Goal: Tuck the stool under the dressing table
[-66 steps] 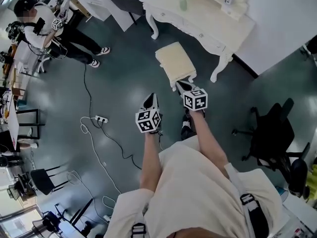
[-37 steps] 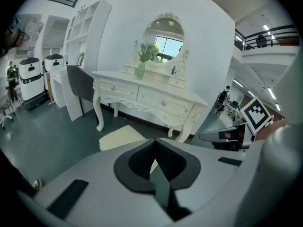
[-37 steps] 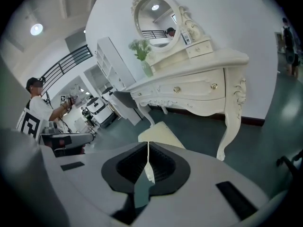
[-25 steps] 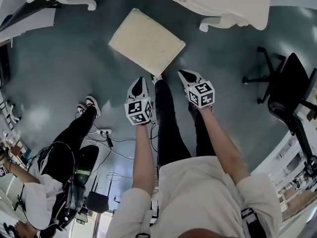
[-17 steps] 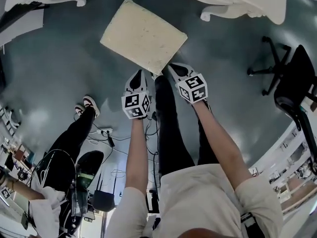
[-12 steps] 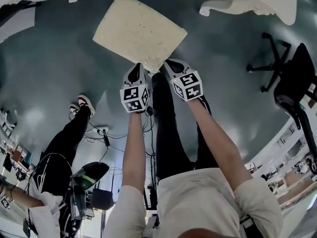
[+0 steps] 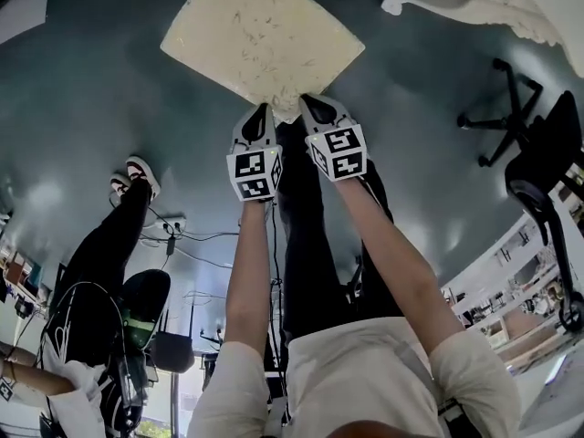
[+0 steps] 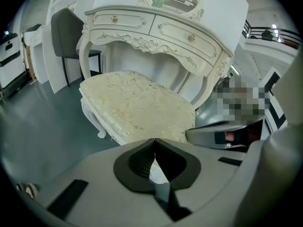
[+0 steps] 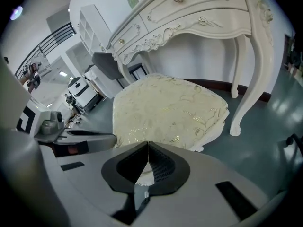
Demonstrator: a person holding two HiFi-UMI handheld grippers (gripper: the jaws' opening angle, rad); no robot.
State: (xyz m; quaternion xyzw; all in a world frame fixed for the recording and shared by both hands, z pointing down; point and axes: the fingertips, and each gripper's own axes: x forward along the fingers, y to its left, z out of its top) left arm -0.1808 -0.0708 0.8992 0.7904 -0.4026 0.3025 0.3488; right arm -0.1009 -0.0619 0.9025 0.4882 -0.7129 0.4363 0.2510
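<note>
Black-lined jaws closed tip to tip on left gripper (image 8: pixel 154 140) and right gripper (image 9: pixel 148 143), nothing clamped | both tips at near edge of cream stool (image 7: pixel 260 30) | stool stands just before dressing table (image 8: pixel 156 30), outside its legs | drawers (image 8: pixel 120 20) shut, contents unseen.

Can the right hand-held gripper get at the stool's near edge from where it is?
Probably yes. The right hand-held gripper is at the stool's near corner, with nothing between them. Its jaws are together, so it could push but not grip as is. The left hand-held gripper is close beside it.
</note>
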